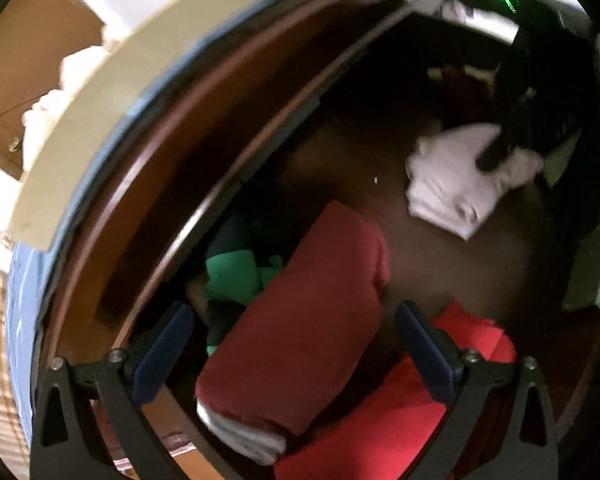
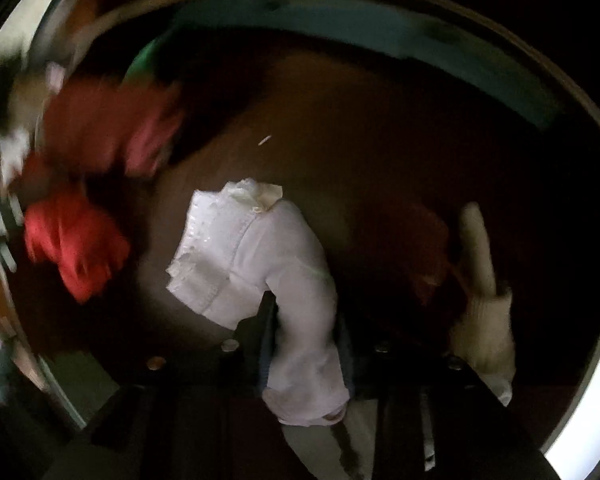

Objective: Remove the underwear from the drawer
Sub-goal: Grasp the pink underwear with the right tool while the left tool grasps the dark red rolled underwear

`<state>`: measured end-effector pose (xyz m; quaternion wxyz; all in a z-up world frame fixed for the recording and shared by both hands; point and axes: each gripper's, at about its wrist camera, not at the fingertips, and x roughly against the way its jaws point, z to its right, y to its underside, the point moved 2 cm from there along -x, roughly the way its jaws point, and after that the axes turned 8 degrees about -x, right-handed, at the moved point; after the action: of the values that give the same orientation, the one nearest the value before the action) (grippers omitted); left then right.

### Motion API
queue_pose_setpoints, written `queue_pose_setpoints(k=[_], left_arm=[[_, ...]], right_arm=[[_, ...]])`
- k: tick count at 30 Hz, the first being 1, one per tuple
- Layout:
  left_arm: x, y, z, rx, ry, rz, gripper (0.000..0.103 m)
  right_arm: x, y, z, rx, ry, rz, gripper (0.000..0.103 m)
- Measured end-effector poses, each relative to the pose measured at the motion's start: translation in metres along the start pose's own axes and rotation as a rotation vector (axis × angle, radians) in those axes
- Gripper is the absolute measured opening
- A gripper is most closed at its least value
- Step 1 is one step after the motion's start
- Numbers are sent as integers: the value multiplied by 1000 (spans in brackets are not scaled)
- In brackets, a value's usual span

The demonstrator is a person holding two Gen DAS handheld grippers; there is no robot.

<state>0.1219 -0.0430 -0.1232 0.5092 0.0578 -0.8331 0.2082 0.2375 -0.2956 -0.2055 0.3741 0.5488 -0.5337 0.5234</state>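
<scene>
White underwear [image 2: 256,256] in wooden drawer [image 2: 380,128]

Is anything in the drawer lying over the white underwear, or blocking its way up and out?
Nothing visible does. The right gripper is shut on the white underwear, which lies uncovered on the bare drawer floor. The red garments sit off to one side, apart from it.

My left gripper [image 1: 294,356] points steeply down with its jaws spread wide and nothing pressed between them. My right gripper [image 2: 306,344] points almost straight down, jaws pinched on cloth.
</scene>
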Motion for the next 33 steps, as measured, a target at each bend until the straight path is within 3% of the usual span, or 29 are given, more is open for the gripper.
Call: queue_pose_setpoints(k=[5, 7, 9, 12, 14, 17, 18, 19, 21, 24, 26, 33], left_arm=[[-25, -5, 0, -59, 30, -105, 97], [-33, -4, -2, -47, 66, -142, 91], [-38, -4, -4, -14, 115, -159, 87], [-41, -5, -2, -5, 121, -167, 86], [-42, -6, 1, -7, 116, -175, 82], [-40, -7, 4, 7, 128, -185, 61], [-39, -8, 4, 16, 131, -184, 49], [-36, -9, 4, 28, 133, -177, 40], [-29, -8, 1, 97, 161, -147, 36], [-21, -3, -1, 179, 165, -108, 35], [-17, 2, -1, 232, 157, -85, 34], [27, 18, -17, 467, 67, 48, 34]], right_arm=[[1, -8, 22, -166, -96, 30, 30], [-2, -12, 24, -199, -115, 17, 30], [-5, -15, 23, -193, -122, 9, 32], [-9, -16, 22, -169, -161, -25, 34], [-4, -9, 37, -142, -173, -35, 44], [3, -14, 28, -82, -171, -40, 51], [3, -17, 24, -60, -170, -45, 52], [3, -18, 20, -28, -155, -55, 52], [6, -19, 11, 19, -128, -60, 53], [6, -20, 0, 64, -101, -63, 56], [1, -19, -6, 93, -63, -65, 64], [-10, -30, -32, 164, 58, -92, 64]])
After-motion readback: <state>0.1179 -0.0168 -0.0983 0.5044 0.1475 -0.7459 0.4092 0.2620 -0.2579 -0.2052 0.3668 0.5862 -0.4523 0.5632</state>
